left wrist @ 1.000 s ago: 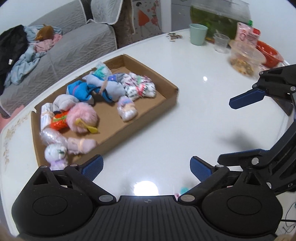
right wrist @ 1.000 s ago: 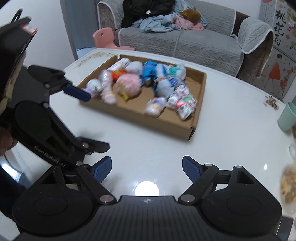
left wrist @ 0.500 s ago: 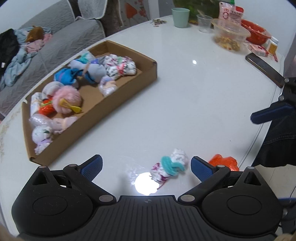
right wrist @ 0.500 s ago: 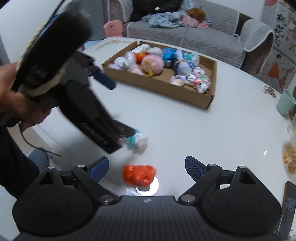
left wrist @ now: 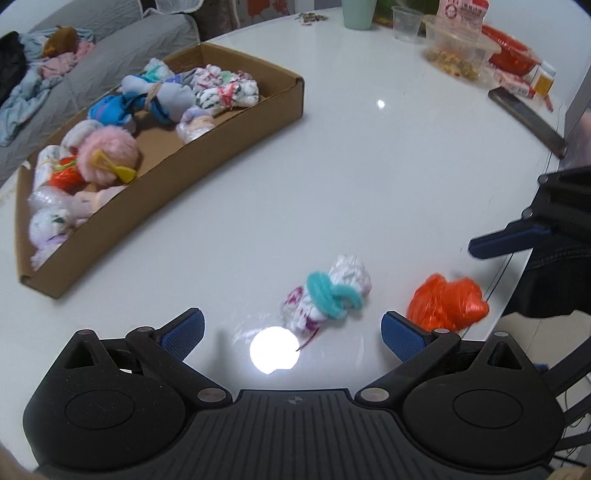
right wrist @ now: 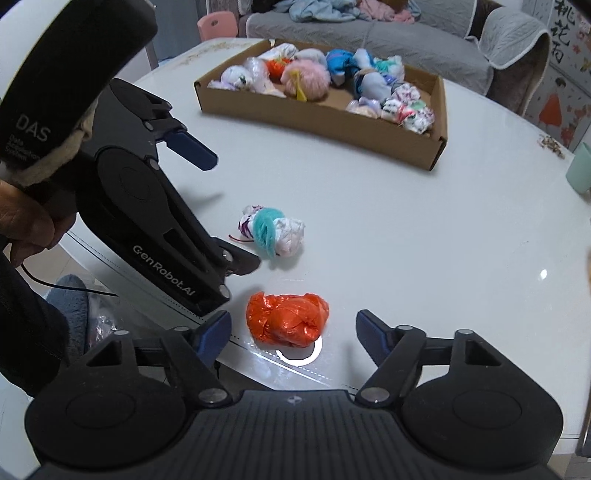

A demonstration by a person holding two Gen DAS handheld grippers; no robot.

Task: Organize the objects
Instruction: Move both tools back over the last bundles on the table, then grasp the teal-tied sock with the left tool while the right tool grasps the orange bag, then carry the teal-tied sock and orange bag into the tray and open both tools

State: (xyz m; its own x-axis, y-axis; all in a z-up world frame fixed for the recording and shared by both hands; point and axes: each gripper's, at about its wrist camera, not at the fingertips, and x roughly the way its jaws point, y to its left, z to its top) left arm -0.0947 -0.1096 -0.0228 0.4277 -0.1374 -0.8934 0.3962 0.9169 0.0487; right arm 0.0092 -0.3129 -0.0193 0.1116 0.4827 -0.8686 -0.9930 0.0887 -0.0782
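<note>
A white patterned bundle with a teal band [left wrist: 327, 293] [right wrist: 273, 230] lies on the white table just ahead of my open, empty left gripper [left wrist: 293, 328]. An orange plastic bundle [right wrist: 288, 319] [left wrist: 445, 302] lies near the table's front edge between the fingers of my open right gripper [right wrist: 293, 328]. A shallow cardboard box [left wrist: 207, 155] [right wrist: 321, 120] holds several soft bundles, among them a pink fluffy one [left wrist: 107, 158]. The left gripper [right wrist: 229, 210] shows in the right wrist view beside the teal-banded bundle.
A green cup [left wrist: 358, 14], a clear cup [left wrist: 406, 22], a bowl of snacks [left wrist: 456, 51], a red bowl [left wrist: 511, 55] and a dark flat object [left wrist: 526, 122] stand at the table's far right. A grey sofa with clothes [right wrist: 369, 22] is behind.
Both grippers have drawn back toward the table's front edge and lowered. The teal-banded bundle and the orange bundle now lie closer in front of them. The box looks farther off.
</note>
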